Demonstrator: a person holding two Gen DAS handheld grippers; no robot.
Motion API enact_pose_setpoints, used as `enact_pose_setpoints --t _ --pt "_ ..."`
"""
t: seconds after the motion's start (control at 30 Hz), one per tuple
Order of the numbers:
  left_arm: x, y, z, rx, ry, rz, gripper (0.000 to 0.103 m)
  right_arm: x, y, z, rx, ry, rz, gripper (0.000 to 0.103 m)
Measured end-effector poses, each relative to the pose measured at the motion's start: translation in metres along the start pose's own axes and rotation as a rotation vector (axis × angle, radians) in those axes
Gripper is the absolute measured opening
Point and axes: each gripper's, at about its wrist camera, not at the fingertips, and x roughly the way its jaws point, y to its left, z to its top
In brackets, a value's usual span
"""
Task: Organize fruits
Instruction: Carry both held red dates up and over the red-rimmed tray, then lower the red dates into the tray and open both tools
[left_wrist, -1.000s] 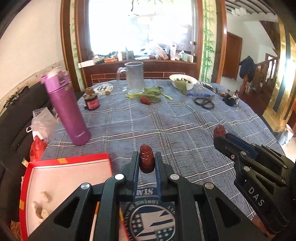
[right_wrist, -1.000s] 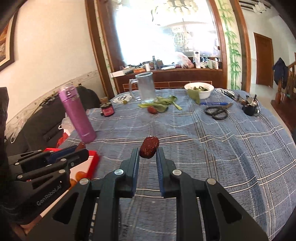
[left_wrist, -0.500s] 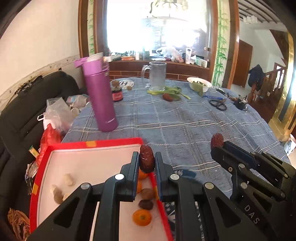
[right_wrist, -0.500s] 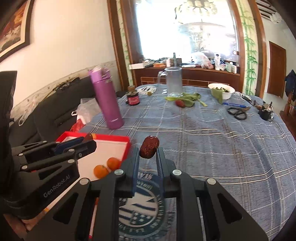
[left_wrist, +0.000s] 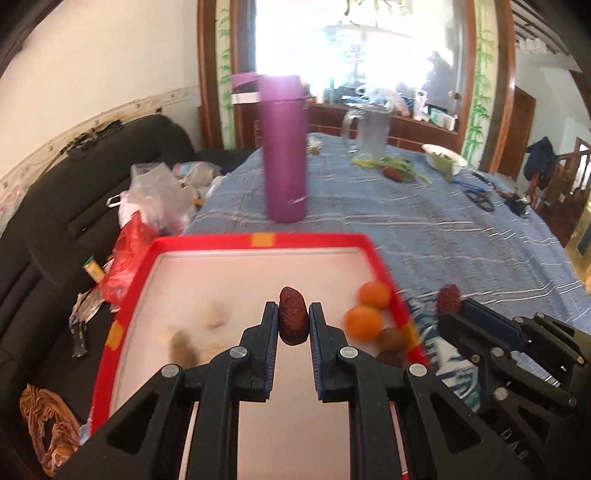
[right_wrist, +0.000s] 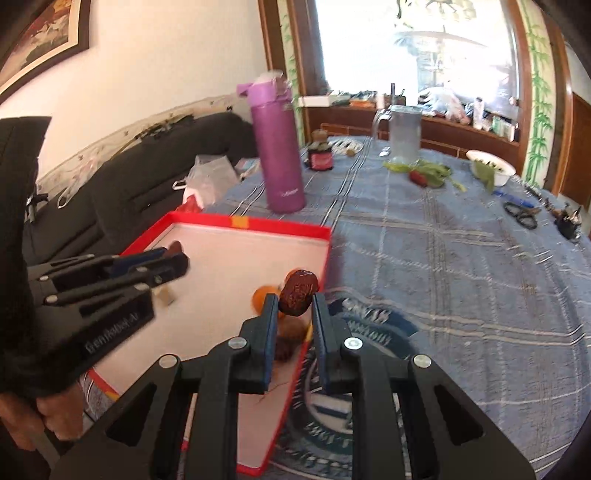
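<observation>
The left gripper (left_wrist: 293, 326) has its jaws closed on a dark red date (left_wrist: 292, 320), held upright above the white floor of the red-rimmed tray (left_wrist: 207, 242). The right gripper (right_wrist: 294, 315) likewise pinches a second date (right_wrist: 298, 292) between its jaws, tilted, over the tray's right rim. Two oranges (left_wrist: 364, 322) lie in the tray's near right corner, touching each other, with a brownish fruit (left_wrist: 391, 338) just beside them; pale, blurred pieces (left_wrist: 214, 316) lie toward the tray's left. The tray sits on the surface under a blue plaid cloth (right_wrist: 461, 258). A purple bottle (left_wrist: 284, 147) stands upright just beyond the tray, a glass mug (right_wrist: 402, 134) and a white bowl (right_wrist: 493, 171) farther back
</observation>
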Motion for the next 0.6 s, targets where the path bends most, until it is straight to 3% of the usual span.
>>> enact_pose_setpoints --t 0.3,0.6 --pt "-0.008 0.049 -0.029 -0.029 0.033 0.104 0.015 0.015 0.019 -0.023 0.0 0.081 0.101 0.02" --pt "-0.014 0.059 -0.046 0.007 0.045 0.146 0.015 0.02 0.055 -0.039 -0.076 0.112 0.177 0.02"
